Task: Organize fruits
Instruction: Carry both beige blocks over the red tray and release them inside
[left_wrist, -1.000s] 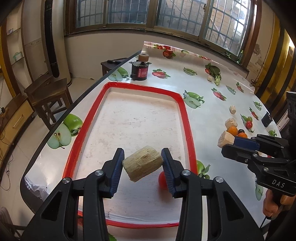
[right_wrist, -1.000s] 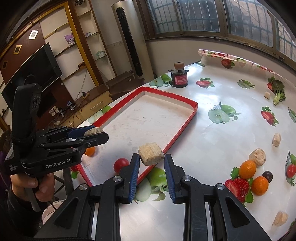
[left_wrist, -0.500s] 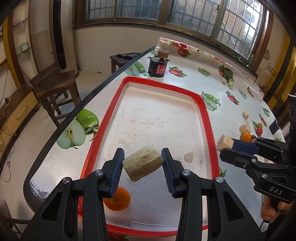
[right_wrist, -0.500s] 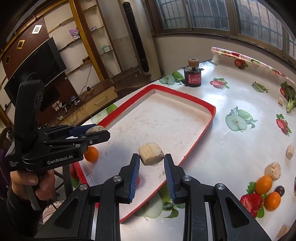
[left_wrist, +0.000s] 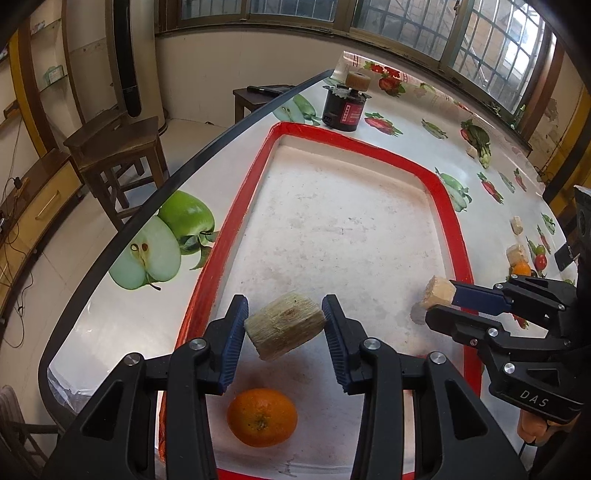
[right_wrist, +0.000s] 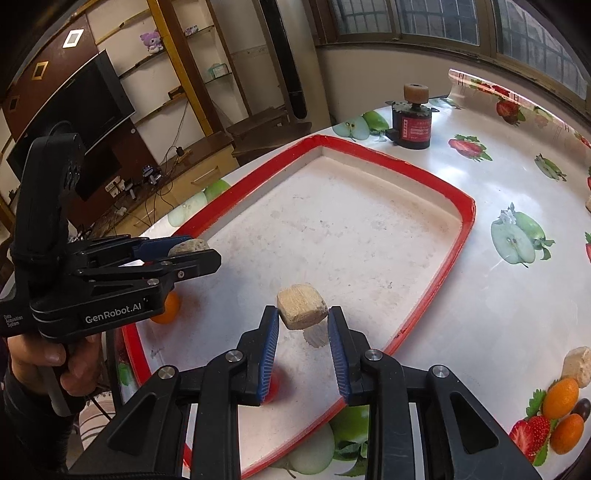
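My left gripper (left_wrist: 284, 328) is shut on a pale fibrous cane chunk (left_wrist: 285, 329) and holds it above the near end of the red-rimmed tray (left_wrist: 447, 206). An orange (left_wrist: 262, 417) lies in the tray just below it. My right gripper (right_wrist: 303, 325) is shut on a smaller tan chunk (right_wrist: 301, 308) and holds it over the tray (right_wrist: 463, 229); it shows at the right of the left wrist view (left_wrist: 437, 295). A red fruit (right_wrist: 272, 387) lies in the tray, mostly hidden behind the right gripper's left finger. The left gripper (right_wrist: 192, 251) shows at left.
A black and red motor (left_wrist: 345, 107) stands beyond the tray's far end. Loose tan chunks (left_wrist: 517, 225) and small oranges (right_wrist: 559, 397) lie on the fruit-print tablecloth to the right. The table edge and wooden stools (left_wrist: 114, 147) are at left.
Both grippers have moved over the tray with their chunks. The view has shifted left, so the orange now shows below the left gripper and the right gripper hangs inside the rim.
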